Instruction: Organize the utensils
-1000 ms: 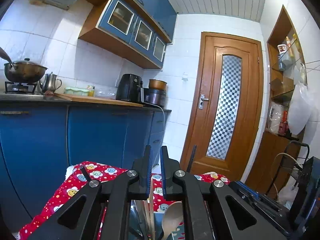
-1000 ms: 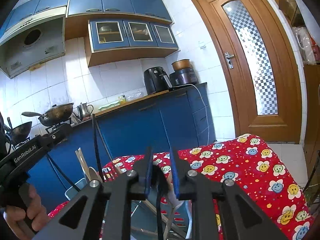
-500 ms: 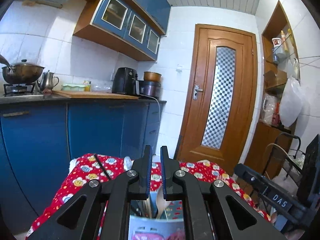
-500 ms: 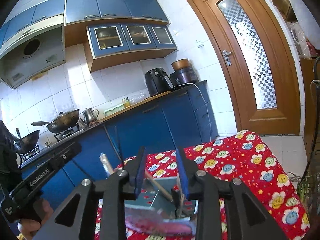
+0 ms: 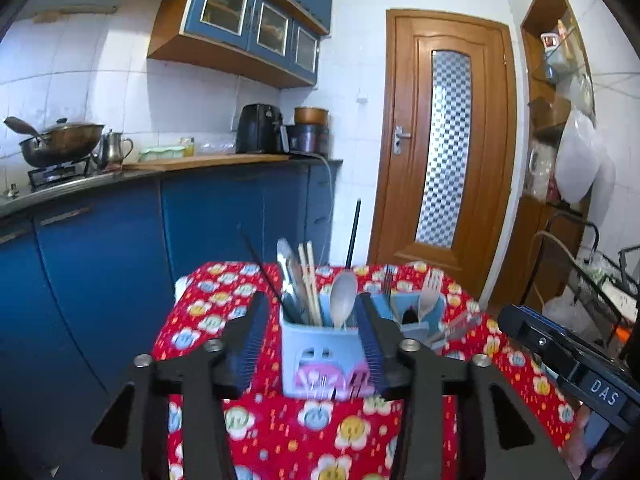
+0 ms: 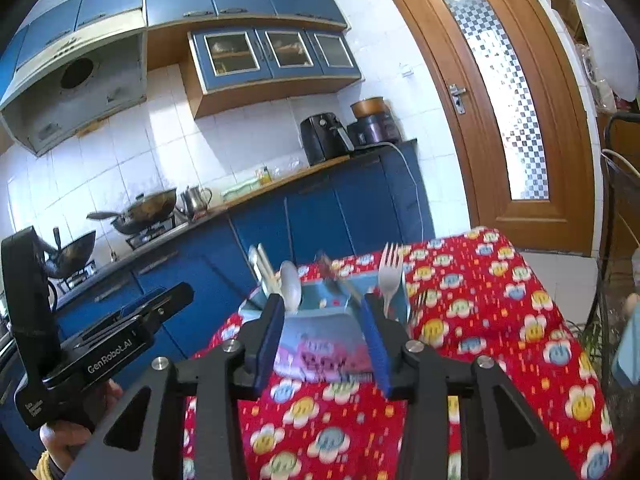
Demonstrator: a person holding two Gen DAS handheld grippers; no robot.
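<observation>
A light blue utensil holder stands on the table with the red flowered cloth. In it stand chopsticks, a pale spoon, a fork and several dark utensils. My left gripper hovers just short of the holder, its jaws opening; the holder shows between them, untouched by the pads. My right gripper hovers likewise on the holder's other side, its jaws opening and holding nothing.
A blue counter runs along the left wall with a stove, pans, a kettle and an air fryer. A wooden door lies beyond the table. A wire rack stands at the right.
Both grippers have drawn back from the holder, which now shows in full. The left jaws went from shut to open and the right jaws spread wider.
</observation>
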